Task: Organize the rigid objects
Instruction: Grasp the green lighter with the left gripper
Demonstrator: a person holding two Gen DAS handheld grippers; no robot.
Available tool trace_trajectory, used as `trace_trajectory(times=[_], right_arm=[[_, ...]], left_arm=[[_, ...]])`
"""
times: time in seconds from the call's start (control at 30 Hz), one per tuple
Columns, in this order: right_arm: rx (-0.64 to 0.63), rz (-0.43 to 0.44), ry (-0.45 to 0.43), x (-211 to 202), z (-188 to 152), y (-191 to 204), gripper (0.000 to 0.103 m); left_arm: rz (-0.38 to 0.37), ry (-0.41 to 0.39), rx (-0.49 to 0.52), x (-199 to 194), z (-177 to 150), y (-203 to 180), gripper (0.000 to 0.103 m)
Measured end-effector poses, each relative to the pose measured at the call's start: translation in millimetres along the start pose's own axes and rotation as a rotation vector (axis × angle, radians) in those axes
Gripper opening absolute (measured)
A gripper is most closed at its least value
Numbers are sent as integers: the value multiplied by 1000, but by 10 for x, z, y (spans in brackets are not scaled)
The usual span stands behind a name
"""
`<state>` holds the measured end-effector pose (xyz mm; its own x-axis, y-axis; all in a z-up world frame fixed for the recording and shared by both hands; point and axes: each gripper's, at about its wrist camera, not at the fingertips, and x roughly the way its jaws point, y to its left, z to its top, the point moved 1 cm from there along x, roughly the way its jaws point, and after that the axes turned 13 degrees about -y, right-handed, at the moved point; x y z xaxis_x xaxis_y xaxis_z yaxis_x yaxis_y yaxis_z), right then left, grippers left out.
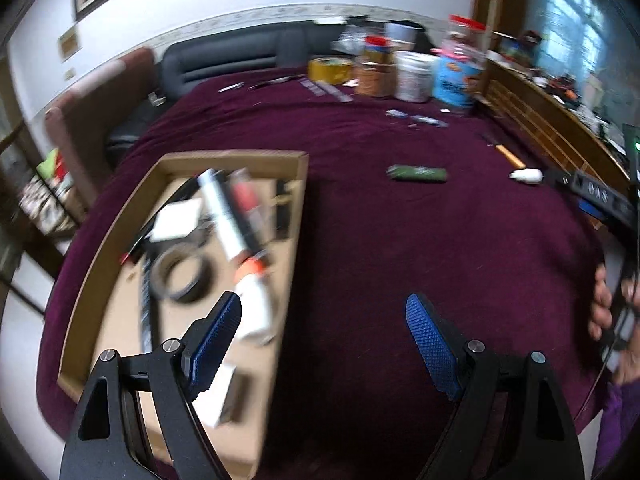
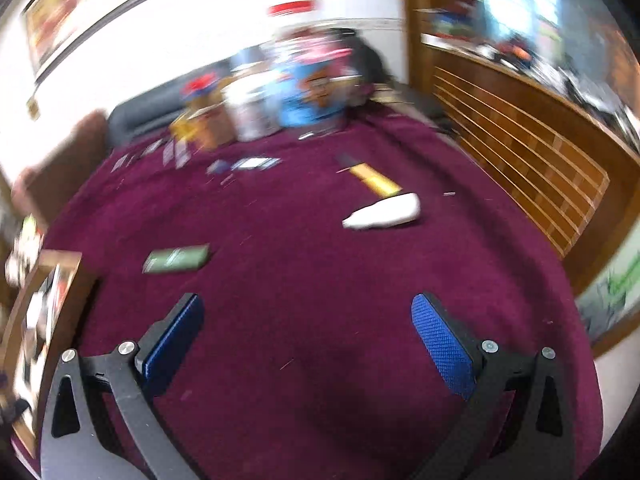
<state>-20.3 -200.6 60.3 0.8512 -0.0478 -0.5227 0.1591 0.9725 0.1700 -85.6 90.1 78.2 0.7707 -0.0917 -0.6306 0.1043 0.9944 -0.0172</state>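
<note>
Daylight is let in through a window [image 1: 576, 12] at the upper right of both views, and it's badly blown out in the right wrist view, where the white wall [image 2: 224, 32] is washed to glare. Things get dim toward the near edge of the table [image 1: 380, 240]: a soft shadow is cast on the maroon cloth between the fingers. Motion blur is smeared over everything in the right wrist view; the containers [image 2: 276, 96] at the far edge are barely readable. In the left wrist view the box [image 1: 240, 160] contents are streaked, the far edge less so. Straight lines are bent by fisheye distortion, corners vignetted black.
</note>
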Motion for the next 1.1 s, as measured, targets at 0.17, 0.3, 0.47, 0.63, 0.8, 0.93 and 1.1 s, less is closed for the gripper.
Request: trace_trajectory(times=[0.17, 0.3, 0.47, 0.63, 0.8, 0.93, 1.1], right_arm=[[212, -12, -44, 189, 285, -544, 103], [288, -21, -42, 449, 401, -744, 103], [372, -16, 18, 810, 386, -887, 103], [410, 1, 51, 928, 217, -1017, 103], [482, -2, 57, 909, 155, -1214, 103], [500, -4, 56, 925, 161, -1247, 103], [481, -2, 57, 943, 176, -1211, 103]], left_arm=[[-103, -16, 54, 245, 337, -314, 80], [-120, -5, 147, 518, 563, -586, 80], [-200, 1, 293, 950, 768, -851, 80], [-244, 15, 435, 1418, 811, -1033, 79], [-267, 65, 528, 1818, 767, -1128, 69], [-294, 141, 468, 2021, 763, -1104, 33], [-280, 145, 445, 1976, 650, -1108, 17]])
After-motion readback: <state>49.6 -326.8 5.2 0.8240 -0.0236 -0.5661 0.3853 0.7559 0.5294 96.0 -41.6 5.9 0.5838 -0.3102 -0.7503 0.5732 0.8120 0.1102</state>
